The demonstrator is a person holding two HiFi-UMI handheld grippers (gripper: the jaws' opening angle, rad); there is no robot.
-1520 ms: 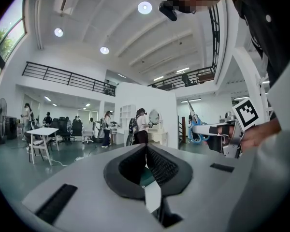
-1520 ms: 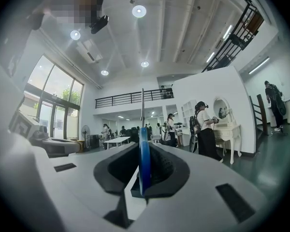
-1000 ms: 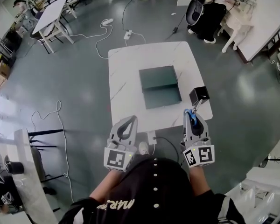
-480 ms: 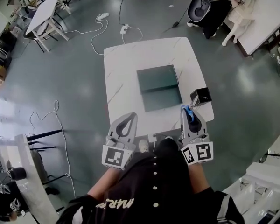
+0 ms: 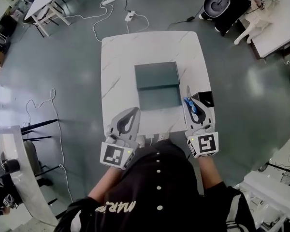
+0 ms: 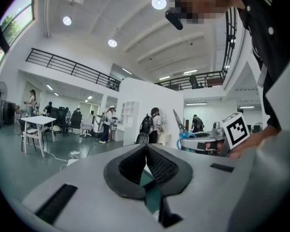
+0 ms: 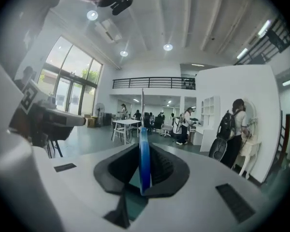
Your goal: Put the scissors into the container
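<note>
The scissors are off the table. They are pinched by their blue handle in the right claw, with the blades pointing up and ahead past its tips. The jaws stand narrow, pressed on the flat of the handle, and that grip looks no different from a second ago.

What has changed is the approach. Both claws were short of the table's near edge; now they reach over it. The right claw has come in over the near right corner, so the scissors sit just beside the small black box at the right edge and partly cover it from above.

The dark green box lies mid-table, further from the scissors, toward the left. Which of the two is the container meant is a guess — the black one is closer.

The left claw is pressed together on nothing and hangs over the near edge, well apart from either box.

So the carry looks nearly done; lowering and release remain.
</note>
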